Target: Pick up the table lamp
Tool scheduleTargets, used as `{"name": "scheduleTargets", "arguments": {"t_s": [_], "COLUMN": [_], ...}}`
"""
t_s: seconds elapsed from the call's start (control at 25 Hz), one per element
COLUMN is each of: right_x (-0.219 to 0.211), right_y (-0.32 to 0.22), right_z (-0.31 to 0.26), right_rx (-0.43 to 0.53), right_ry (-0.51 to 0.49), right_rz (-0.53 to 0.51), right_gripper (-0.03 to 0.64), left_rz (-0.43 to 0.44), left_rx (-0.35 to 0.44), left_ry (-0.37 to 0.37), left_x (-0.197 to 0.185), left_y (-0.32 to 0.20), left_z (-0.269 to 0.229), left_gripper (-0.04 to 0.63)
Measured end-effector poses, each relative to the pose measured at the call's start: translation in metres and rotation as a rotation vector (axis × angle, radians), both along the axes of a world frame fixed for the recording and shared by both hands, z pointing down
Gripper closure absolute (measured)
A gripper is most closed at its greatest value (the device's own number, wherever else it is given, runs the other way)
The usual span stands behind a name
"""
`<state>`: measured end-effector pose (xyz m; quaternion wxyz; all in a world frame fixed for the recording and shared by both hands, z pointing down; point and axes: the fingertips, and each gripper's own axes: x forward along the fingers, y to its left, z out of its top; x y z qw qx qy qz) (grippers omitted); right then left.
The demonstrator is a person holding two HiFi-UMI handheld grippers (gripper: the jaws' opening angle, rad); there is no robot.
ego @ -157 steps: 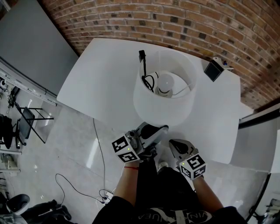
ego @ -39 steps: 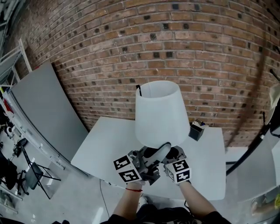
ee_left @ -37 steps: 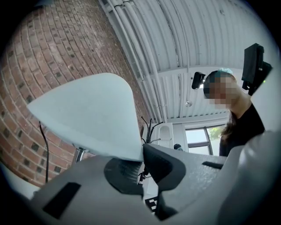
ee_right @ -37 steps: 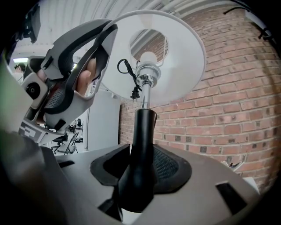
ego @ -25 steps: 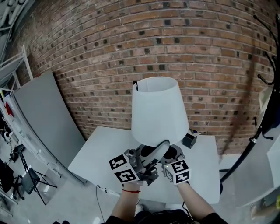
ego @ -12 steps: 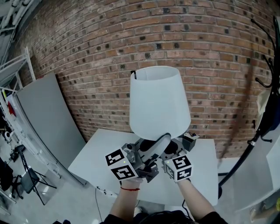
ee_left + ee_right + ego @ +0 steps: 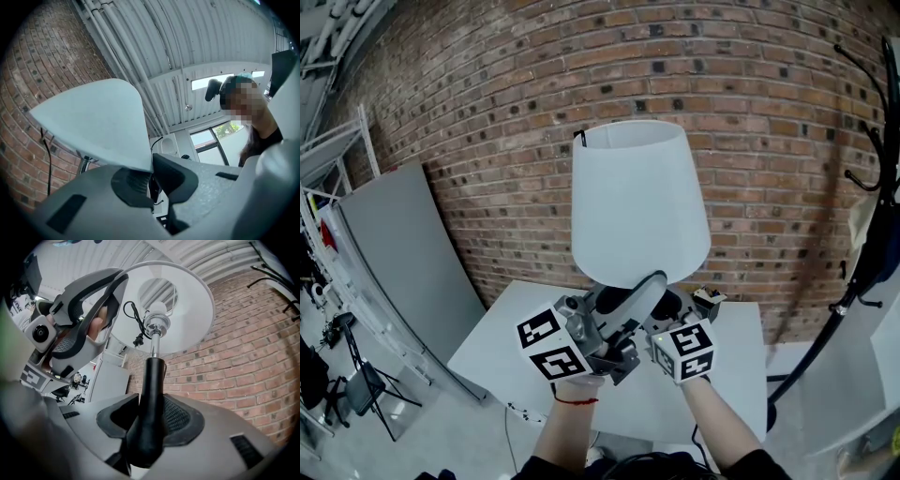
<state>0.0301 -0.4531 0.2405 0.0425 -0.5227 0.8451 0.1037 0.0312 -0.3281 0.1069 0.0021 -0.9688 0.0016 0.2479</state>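
Right gripper (image 7: 150,423), jaws closed on the black stem (image 7: 151,394) of the table lamp (image 7: 639,202); the stem fills the gap between the ribbed pads. Left gripper (image 7: 152,180), jaws pinched on the lower rim of the white shade (image 7: 93,126), whose thin wall runs down between the pads.

Head view: lamp upright at 12 o'clock from both grippers, in front of the brick wall (image 7: 487,112). The white table (image 7: 722,394) lies below, toward 6 o'clock, and the base is hidden behind the grippers. The lamp appears held clear of the tabletop, so the pick-up looks essentially complete. The next move calls for a steady, vertical hold, with the load kept on the stem and only light pressure on the shade.

Right gripper view alone shows the shade's inside: bulb (image 7: 158,308), chrome neck and loose plug (image 7: 136,336), with the left gripper at 10 o'clock. Left gripper view alone shows the ceiling and a person at 2 o'clock. Only the head view shows the table.
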Motion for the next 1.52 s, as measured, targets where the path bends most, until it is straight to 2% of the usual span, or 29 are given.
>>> {"name": "scheduleTargets", "arguments": {"t_s": [0.52, 1.52], "right_x": [0.005, -0.002], "right_y": [0.016, 0.034], "right_z": [-0.032, -0.033], "right_rx": [0.043, 0.049], "right_ry": [0.000, 0.007], "right_rz": [-0.013, -0.011], "right_gripper": [0.454, 0.456], "left_rz": [-0.022, -0.041], "left_rx": [0.033, 0.032], "left_ry": [0.009, 0.023], "left_x": [0.006, 0.000], "left_y": [0.020, 0.038], "left_z": [-0.027, -0.029], "left_gripper": [0.580, 0.580]}}
